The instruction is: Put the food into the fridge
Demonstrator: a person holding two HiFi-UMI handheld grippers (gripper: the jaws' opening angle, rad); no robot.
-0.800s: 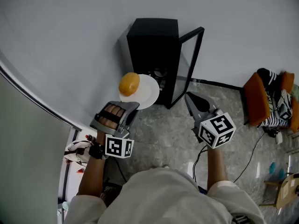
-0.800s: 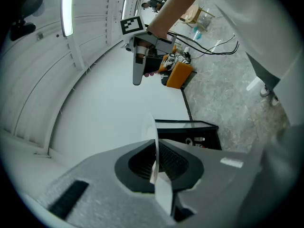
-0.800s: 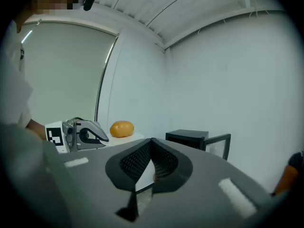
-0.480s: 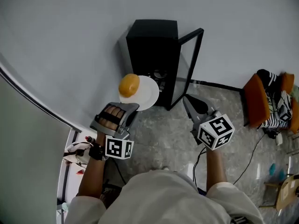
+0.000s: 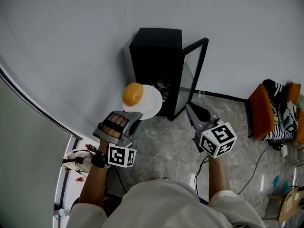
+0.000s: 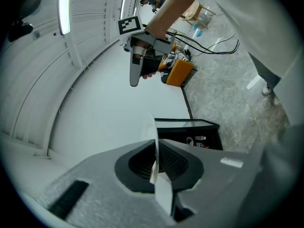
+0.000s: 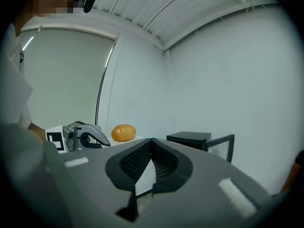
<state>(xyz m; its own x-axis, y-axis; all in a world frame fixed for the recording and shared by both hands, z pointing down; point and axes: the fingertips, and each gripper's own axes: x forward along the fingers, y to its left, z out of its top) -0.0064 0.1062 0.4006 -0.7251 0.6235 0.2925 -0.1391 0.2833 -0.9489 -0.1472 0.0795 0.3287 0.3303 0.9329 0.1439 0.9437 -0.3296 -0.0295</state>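
Orange food (image 5: 132,93) on plate (image 5: 152,102), rim pinched by left fingers (image 5: 133,115); right fingers (image 5: 194,113) pressed together; fridge (image 5: 156,56) open.

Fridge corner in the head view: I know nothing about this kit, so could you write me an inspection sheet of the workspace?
Surface: grey stone floor; no table seen.
Job's things: black fridge, its glass door open; round orange-yellow food on a white plate, held in the air in front of the fridge.
Clutter: small white and red items low at left, too small to name.
Tools: left tool shut on the plate's rim; right tool shut, empty.
Cables: black cable across the floor at right.
Surroundings: pale wall; orange chair with striped cloth.
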